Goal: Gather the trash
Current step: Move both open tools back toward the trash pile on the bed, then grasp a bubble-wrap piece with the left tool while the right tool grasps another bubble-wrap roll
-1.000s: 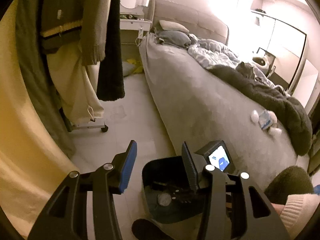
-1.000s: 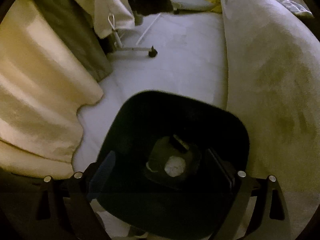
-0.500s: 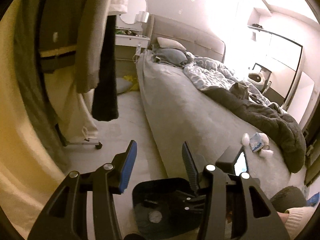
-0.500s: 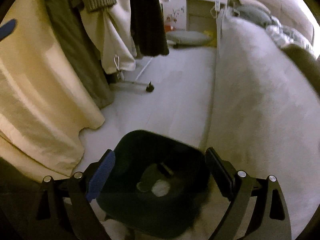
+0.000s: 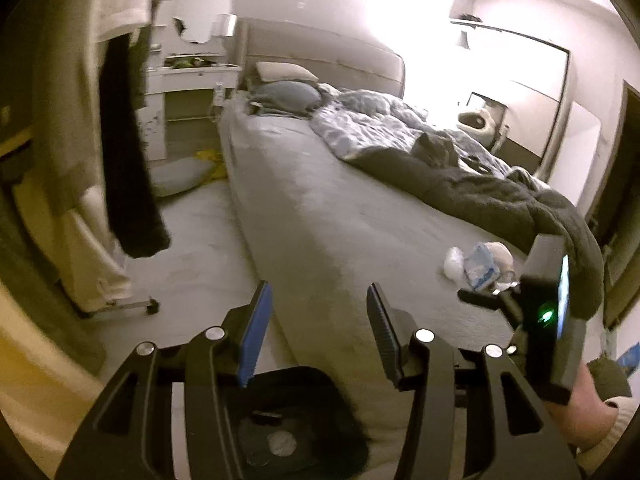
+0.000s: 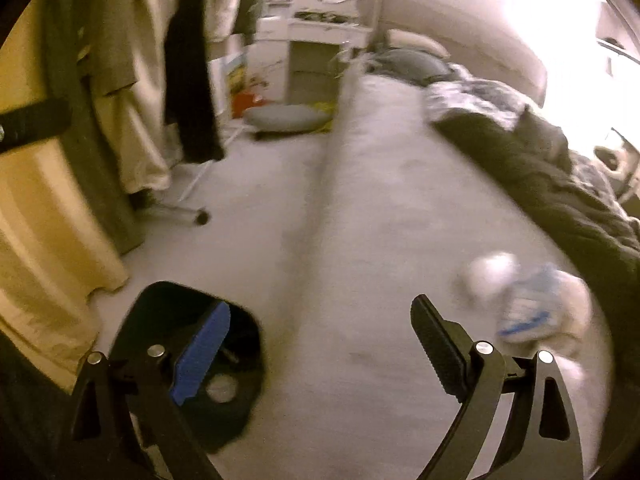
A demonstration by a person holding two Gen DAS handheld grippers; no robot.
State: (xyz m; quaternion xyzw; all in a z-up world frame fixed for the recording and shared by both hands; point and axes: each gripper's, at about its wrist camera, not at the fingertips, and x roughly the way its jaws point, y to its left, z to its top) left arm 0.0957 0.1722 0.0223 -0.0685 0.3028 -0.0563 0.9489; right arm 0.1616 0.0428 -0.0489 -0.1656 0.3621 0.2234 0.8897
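A black trash bin (image 5: 296,420) stands on the floor beside the bed; it also shows in the right wrist view (image 6: 188,344), with something pale at its bottom. Trash lies on the bed's grey sheet: white crumpled tissues (image 5: 454,266) and a blue-and-white wrapper (image 5: 480,266), blurred in the right wrist view (image 6: 528,304). My left gripper (image 5: 316,328) is open and empty above the bin and the bed's edge. My right gripper (image 6: 320,344) is open and empty over the bed, left of the trash. The right gripper's body (image 5: 548,320) shows in the left wrist view.
The bed (image 5: 320,208) has a dark blanket (image 5: 500,200) and a patterned duvet. A rolling clothes rack with hanging clothes (image 5: 120,140) stands at the left, next to a yellow curtain (image 6: 36,220). A grey cushion (image 6: 284,118) lies on the floor by a white vanity.
Both grippers have risen and tilted up from over the bin toward the bed. The right gripper has swung right, bringing the trash on the bed into its view.
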